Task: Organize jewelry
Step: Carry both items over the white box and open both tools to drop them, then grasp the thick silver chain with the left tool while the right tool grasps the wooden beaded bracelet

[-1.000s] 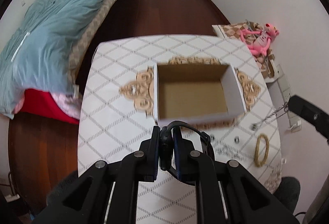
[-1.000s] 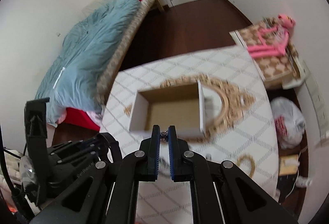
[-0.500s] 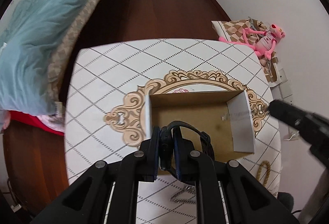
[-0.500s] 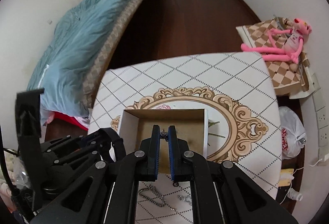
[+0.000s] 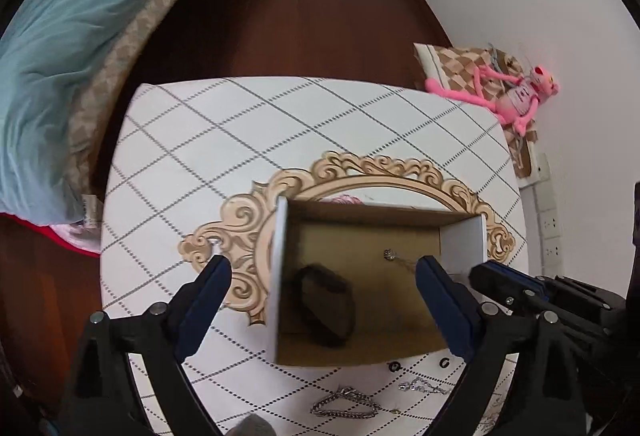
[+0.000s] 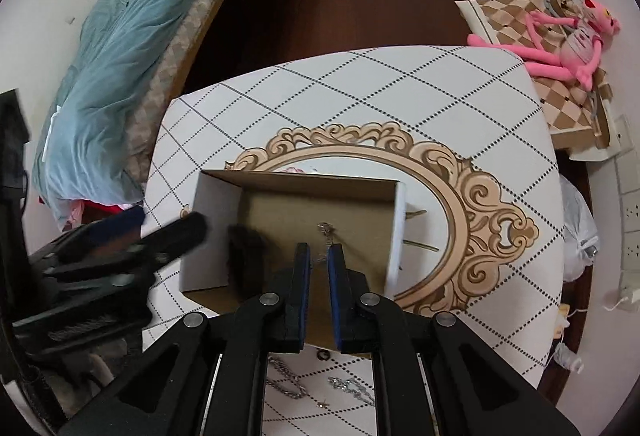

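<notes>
An open cardboard box (image 5: 280,260) (image 6: 394,228) stands on the patterned table (image 5: 208,140). A black bracelet (image 5: 324,310) lies inside it at the left, blurred in the right wrist view (image 6: 244,256). A thin silver chain (image 5: 394,258) (image 6: 326,232) lies inside toward the right. My left gripper (image 5: 324,300) is open wide above the box, empty. My right gripper (image 6: 318,264) hangs over the box with its jaws slightly apart, the chain just beyond the fingertips.
Silver chains (image 5: 344,406) (image 6: 286,382) and small rings (image 5: 394,367) lie on the table in front of the box. A bed with a blue quilt (image 5: 60,36) is at the left. A pink plush toy (image 6: 560,36) lies on a side stand at the right.
My left gripper opened and the black bracelet dropped into the box. My right gripper parted its jaws and the silver chain now lies in the box. Both grippers moved closer over the box.
</notes>
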